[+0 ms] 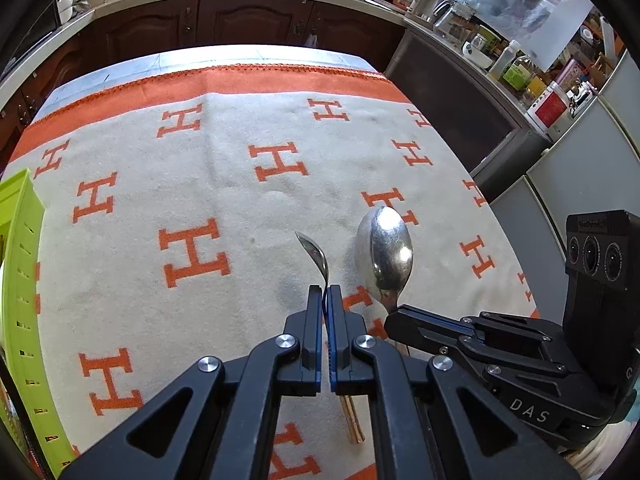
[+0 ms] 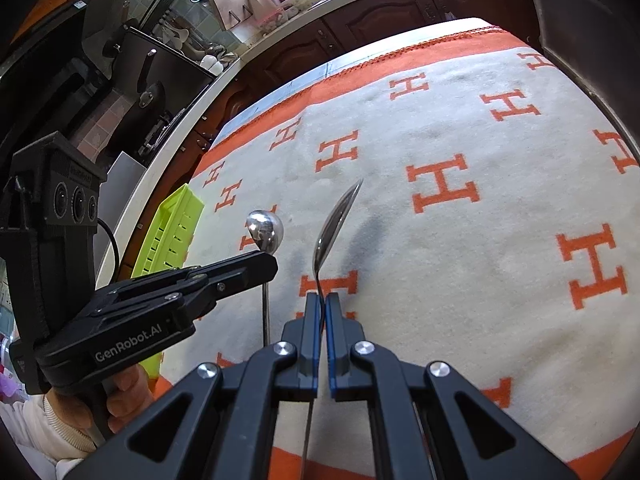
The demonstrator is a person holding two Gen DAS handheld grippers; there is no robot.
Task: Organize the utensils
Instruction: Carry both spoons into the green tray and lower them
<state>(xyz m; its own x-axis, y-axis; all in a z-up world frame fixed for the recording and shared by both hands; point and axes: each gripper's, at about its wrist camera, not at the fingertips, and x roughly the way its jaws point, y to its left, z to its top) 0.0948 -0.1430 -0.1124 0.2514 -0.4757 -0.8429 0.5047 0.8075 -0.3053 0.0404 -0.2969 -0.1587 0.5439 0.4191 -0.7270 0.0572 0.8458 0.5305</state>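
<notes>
My left gripper (image 1: 325, 294) is shut on the neck of a steel spoon (image 1: 315, 254), seen edge-on above the cloth. Beside it, my right gripper (image 1: 394, 314) is shut on a larger steel spoon (image 1: 386, 248) with its bowl pointing away. In the right wrist view the right gripper (image 2: 323, 299) clamps its spoon (image 2: 335, 226), and the left gripper (image 2: 272, 259) holds the round-bowled spoon (image 2: 265, 230) just to the left. Both spoons hang over the cream and orange tablecloth (image 1: 240, 208). A lime-green slotted tray (image 1: 20, 280) stands at the table's left edge, also visible as the tray (image 2: 172, 232).
A copper-coloured handle end (image 1: 353, 420) shows below my left fingers. A person's hand (image 2: 120, 400) grips the left tool. Dark cabinets and a counter (image 1: 240, 20) run behind the table. A steel appliance with bottles (image 1: 520, 76) stands at the right.
</notes>
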